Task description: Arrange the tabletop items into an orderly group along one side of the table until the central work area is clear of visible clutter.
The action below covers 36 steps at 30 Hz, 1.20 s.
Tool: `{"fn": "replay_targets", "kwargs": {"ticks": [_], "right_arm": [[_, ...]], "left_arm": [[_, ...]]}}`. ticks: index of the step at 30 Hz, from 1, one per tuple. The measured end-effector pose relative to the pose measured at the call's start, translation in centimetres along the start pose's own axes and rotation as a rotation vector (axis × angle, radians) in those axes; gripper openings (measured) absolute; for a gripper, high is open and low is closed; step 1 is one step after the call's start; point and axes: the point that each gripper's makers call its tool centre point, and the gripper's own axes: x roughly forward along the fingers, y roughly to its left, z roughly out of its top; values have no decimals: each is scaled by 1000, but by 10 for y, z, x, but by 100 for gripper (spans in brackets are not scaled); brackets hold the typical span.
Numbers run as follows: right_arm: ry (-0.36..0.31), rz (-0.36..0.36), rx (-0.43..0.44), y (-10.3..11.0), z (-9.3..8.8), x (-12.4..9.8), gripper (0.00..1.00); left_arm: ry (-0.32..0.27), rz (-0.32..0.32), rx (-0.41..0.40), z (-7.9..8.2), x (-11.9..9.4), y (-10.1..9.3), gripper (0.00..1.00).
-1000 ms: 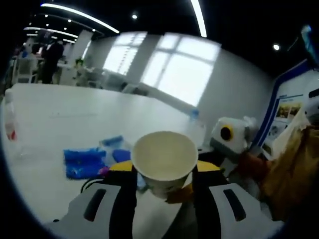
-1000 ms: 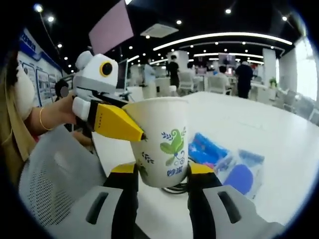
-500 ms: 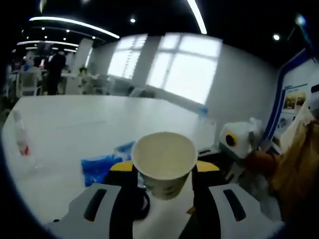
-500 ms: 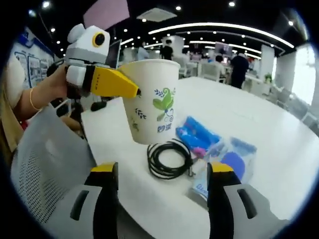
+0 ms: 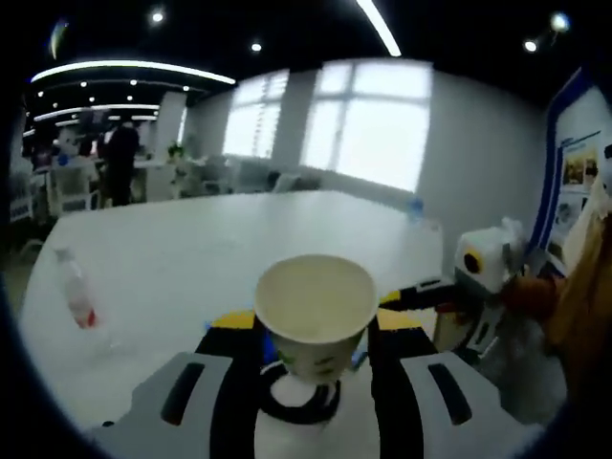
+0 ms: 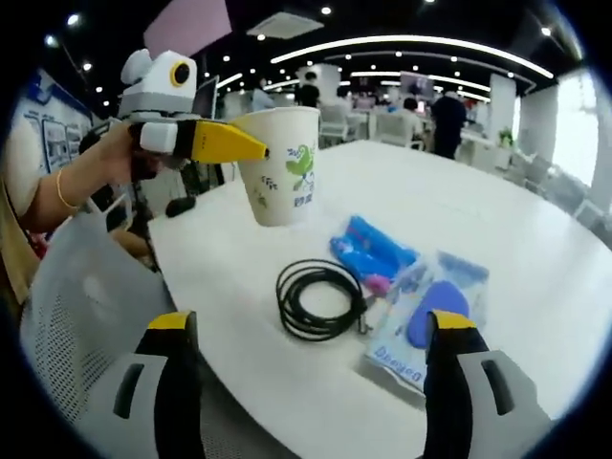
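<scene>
A white paper cup (image 5: 316,311) with a green leaf print sits between the jaws of my left gripper (image 5: 316,330), which is shut on it and holds it above the white table (image 5: 191,249). In the right gripper view the same cup (image 6: 280,164) hangs at the upper left, pinched at its rim by the left gripper (image 6: 251,151). My right gripper (image 6: 311,368) stands wide open over the table's near edge with nothing between its jaws. A black coiled cable (image 6: 320,298), a blue packet (image 6: 373,251) and a clear bag (image 6: 430,320) with a blue item lie ahead of it.
A small clear bottle (image 5: 76,301) with a red label stands on the table at the left. The black coil (image 5: 301,402) lies under the held cup. A grey mesh chair (image 6: 76,316) is at the table's edge. A person's hand (image 6: 86,182) holds the left gripper.
My right gripper has opened, let go of the cup and drawn back. The left gripper has carried the cup up and away, uncovering the black cable.
</scene>
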Motion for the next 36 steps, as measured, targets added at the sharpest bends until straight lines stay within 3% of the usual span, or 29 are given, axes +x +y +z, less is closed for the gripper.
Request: {"fn": "replay_targets", "kwargs": {"ticks": [6,19,33,36], "right_arm": [[8,-17,30,-5,-3,-1,99],[39,-42,81,-14,-13,0,99],[64,-86,148,-26,-22,-2,97],[72,-90,159,-27,-25,-1,97]], "left_arm": [[-17,50,25,8,1,21,41],[-20,220,53,4,15,86,41],[-21,266,-21,-5,37,137,41],[-13,307,12,-6,39,151,41]]}}
